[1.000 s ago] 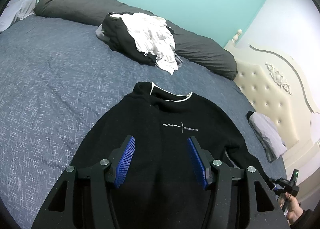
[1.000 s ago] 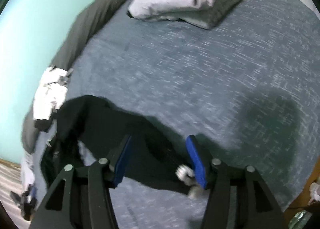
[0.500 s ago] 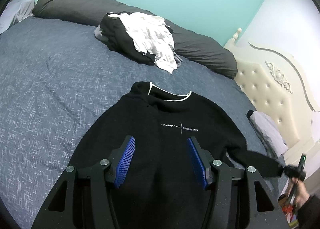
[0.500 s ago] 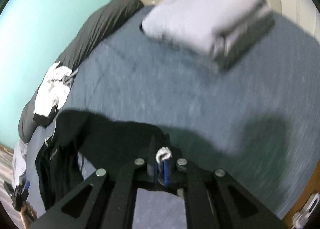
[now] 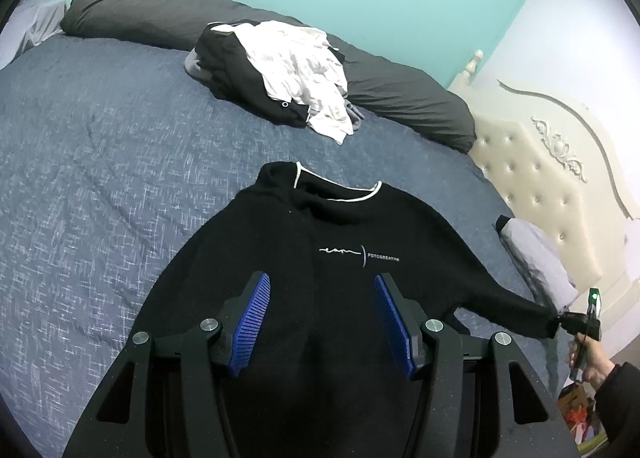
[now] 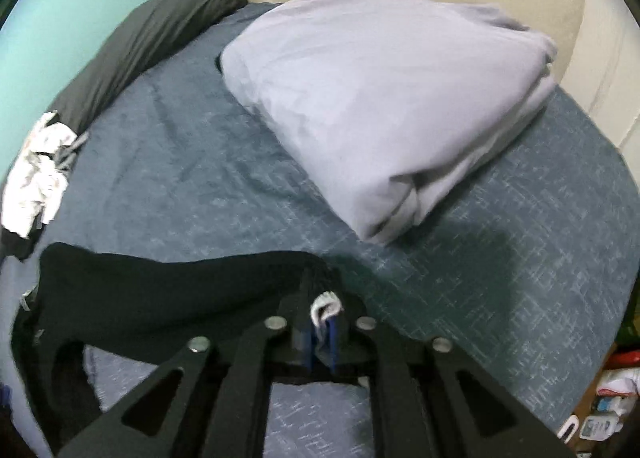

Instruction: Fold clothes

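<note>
A black sweatshirt (image 5: 320, 258) with white chest lettering lies front up on the blue-grey bed (image 5: 80, 178), collar away from me. My left gripper (image 5: 320, 322) is open and empty, hovering above the sweatshirt's lower body. My right gripper (image 6: 322, 332) is shut on the cuff of the sweatshirt's right sleeve (image 6: 160, 290) and holds the sleeve stretched out sideways. It also shows in the left wrist view (image 5: 576, 324) at the bed's right edge.
A heap of black and white clothes (image 5: 280, 74) lies near the dark grey bolster (image 5: 160, 22) at the far side. A folded lilac-grey blanket (image 6: 380, 90) sits by the cream tufted headboard (image 5: 540, 186). Clutter lies on the floor past the bed edge (image 6: 608, 410).
My right gripper closed on the sleeve cuff and pulled it outward to the right, straightening the sleeve and coming closer to the folded blanket. My left gripper stayed open over the sweatshirt.
</note>
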The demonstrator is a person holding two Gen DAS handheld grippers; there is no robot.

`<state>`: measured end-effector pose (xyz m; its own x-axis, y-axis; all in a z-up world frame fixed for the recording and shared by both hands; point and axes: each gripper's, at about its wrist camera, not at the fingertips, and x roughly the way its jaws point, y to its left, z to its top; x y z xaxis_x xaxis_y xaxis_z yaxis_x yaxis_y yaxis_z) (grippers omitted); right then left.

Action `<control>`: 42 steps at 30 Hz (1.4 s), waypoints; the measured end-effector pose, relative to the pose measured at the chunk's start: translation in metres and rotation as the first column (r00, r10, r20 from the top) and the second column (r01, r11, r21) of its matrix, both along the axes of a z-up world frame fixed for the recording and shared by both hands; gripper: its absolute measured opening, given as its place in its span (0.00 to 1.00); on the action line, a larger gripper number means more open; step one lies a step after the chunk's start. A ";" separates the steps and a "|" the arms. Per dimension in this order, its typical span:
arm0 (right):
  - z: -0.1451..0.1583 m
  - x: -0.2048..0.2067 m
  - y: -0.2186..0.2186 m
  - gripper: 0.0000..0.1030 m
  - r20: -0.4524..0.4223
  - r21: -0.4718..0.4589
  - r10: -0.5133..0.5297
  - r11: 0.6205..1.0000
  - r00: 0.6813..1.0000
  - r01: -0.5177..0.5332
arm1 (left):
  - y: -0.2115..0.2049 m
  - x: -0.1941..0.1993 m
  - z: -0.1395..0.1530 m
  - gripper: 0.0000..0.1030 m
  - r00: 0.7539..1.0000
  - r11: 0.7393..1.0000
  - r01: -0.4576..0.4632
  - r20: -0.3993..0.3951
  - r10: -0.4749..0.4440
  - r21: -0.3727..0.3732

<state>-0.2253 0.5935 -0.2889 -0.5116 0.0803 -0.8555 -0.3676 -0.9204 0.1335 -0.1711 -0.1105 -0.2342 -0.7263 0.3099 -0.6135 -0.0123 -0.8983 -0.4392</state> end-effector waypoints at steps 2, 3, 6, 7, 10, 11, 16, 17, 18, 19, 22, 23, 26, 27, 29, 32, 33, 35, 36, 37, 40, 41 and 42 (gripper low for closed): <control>0.002 0.009 0.001 0.25 -0.014 0.050 -0.022 0.999 1.000 0.023 | -0.001 0.003 0.005 0.57 1.000 1.000 0.000 -0.007 -0.001 -0.006; 0.004 0.014 0.003 0.29 -0.024 0.056 -0.032 0.998 0.999 0.033 | -0.001 0.004 0.007 0.57 1.000 1.000 0.001 -0.010 -0.001 -0.009; 0.020 0.031 0.011 0.29 -0.063 0.061 -0.069 0.995 0.996 0.073 | -0.005 0.012 0.018 0.57 1.000 1.000 -0.007 -0.013 0.007 -0.025; 0.027 0.036 0.010 0.30 -0.083 0.052 -0.062 0.996 0.995 0.067 | -0.008 0.016 0.022 0.57 1.000 1.000 -0.009 -0.013 0.008 -0.028; 0.045 0.046 -0.001 0.33 -0.139 0.015 -0.013 1.000 0.990 0.015 | -0.017 0.028 0.029 0.57 1.000 0.998 -0.012 0.013 0.013 -0.057; 0.050 0.047 -0.011 0.34 -0.162 -0.001 0.015 1.000 0.987 -0.015 | -0.022 0.033 0.030 0.57 0.999 0.998 -0.012 0.031 0.014 -0.067; 0.051 0.038 -0.079 0.37 -0.219 -0.139 0.153 0.973 0.964 -0.186 | -0.050 0.058 0.022 0.57 0.992 0.997 -0.036 0.122 0.044 -0.069; 0.050 0.037 -0.097 0.37 -0.231 -0.160 0.187 0.961 0.955 -0.227 | -0.056 0.063 0.019 0.57 0.989 0.996 -0.040 0.142 0.050 -0.074; 0.048 0.034 -0.116 0.37 -0.236 -0.174 0.219 0.949 0.947 -0.263 | -0.062 0.069 0.016 0.57 0.985 0.996 -0.044 0.162 0.057 -0.078; 0.045 0.032 -0.137 0.37 -0.245 -0.193 0.258 0.932 0.935 -0.308 | -0.067 0.074 0.013 0.57 0.981 0.995 -0.049 0.182 0.063 -0.083; 0.035 0.029 -0.198 0.37 -0.271 -0.252 0.359 0.869 0.893 -0.425 | -0.077 0.086 -0.005 0.57 0.972 0.997 -0.043 0.228 0.057 -0.068; 0.032 0.029 -0.218 0.37 -0.280 -0.272 0.387 0.845 0.879 -0.459 | -0.077 0.087 -0.009 0.57 0.970 0.997 -0.039 0.236 0.055 -0.070; 0.023 0.033 -0.275 0.38 -0.297 -0.328 0.464 0.771 0.834 -0.546 | -0.074 0.087 -0.020 0.57 0.966 0.996 -0.028 0.256 0.048 -0.080; 0.021 0.036 -0.289 0.38 -0.303 -0.340 0.482 0.751 0.822 -0.566 | -0.073 0.087 -0.024 0.57 0.964 0.996 -0.024 0.262 0.045 -0.083; 0.015 0.038 -0.319 0.38 -0.317 -0.357 0.514 0.714 0.797 -0.602 | -0.072 0.088 -0.032 0.57 0.960 0.996 -0.017 0.276 0.041 -0.090; 0.005 0.042 -0.347 0.38 -0.325 -0.364 0.547 0.681 0.772 -0.636 | -0.069 0.088 -0.043 0.57 0.955 0.995 -0.005 0.295 0.034 -0.099; 0.000 0.044 -0.353 0.38 -0.322 -0.366 0.549 0.679 0.771 -0.636 | -0.066 0.084 -0.046 0.57 0.953 0.994 0.005 0.301 0.027 -0.105; -0.012 0.045 -0.365 0.49 -0.309 -0.374 0.551 0.679 0.775 -0.632 | -0.060 0.076 -0.053 0.57 0.950 0.993 0.027 0.311 0.010 -0.116; -0.019 0.045 -0.369 0.51 -0.300 -0.381 0.550 0.680 0.779 -0.626 | -0.059 0.072 -0.055 0.57 0.949 0.993 0.029 0.314 0.009 -0.116; -0.024 0.044 -0.371 0.51 -0.297 -0.394 0.550 0.674 0.780 -0.625 | -0.059 0.068 -0.057 0.57 0.948 0.993 0.030 0.317 0.008 -0.114; -0.040 0.040 -0.378 0.51 -0.291 -0.409 0.557 0.662 0.778 -0.627 | -0.057 0.058 -0.060 0.57 0.950 0.993 0.042 0.313 -0.005 -0.112; -0.045 0.039 -0.381 0.51 -0.289 -0.410 0.560 0.661 0.776 -0.629 | -0.055 0.056 -0.062 0.57 0.950 0.993 0.043 0.312 -0.005 -0.114; -0.050 0.037 -0.382 0.52 -0.280 -0.419 0.565 0.655 0.776 -0.629 | -0.052 0.051 -0.064 0.57 0.950 0.991 0.049 0.311 -0.008 -0.124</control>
